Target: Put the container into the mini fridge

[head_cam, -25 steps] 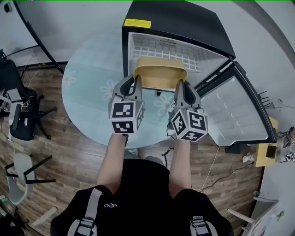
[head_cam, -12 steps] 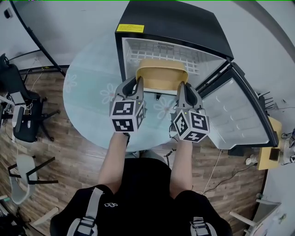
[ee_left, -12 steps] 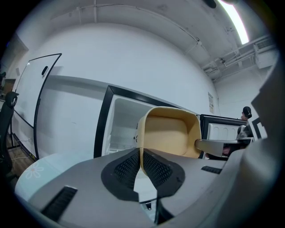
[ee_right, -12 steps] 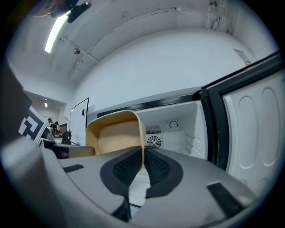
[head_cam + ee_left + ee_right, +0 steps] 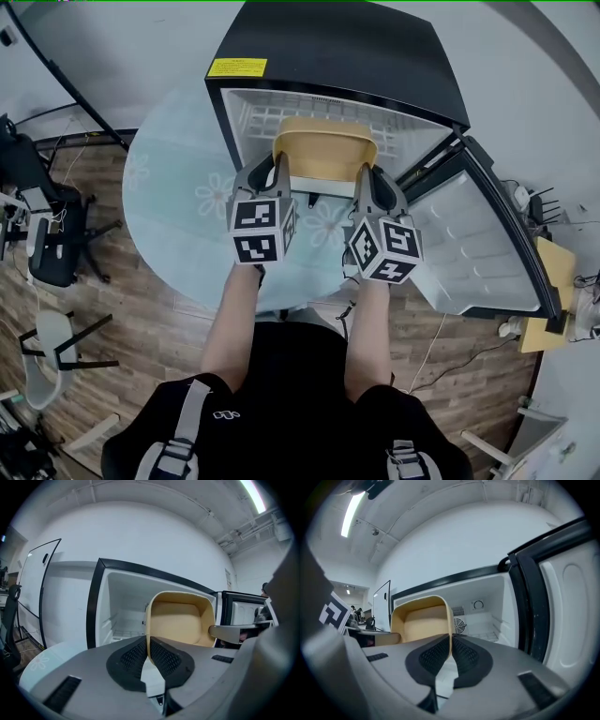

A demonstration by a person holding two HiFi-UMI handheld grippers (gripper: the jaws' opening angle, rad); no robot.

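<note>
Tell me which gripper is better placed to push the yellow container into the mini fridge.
Neither alone. The left gripper is shut on the left wall of the yellow container, the right gripper on its right wall; both should probably push together into the mini fridge.

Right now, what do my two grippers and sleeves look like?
Both the left gripper and right gripper are grey, with curved jaws lined by black mesh-textured pads. Each carries a white cube with black square markers. You wear a black short-sleeved top under grey shoulder straps.

A round table (image 5: 169, 155) stands on wood floor (image 5: 141, 337).
</note>
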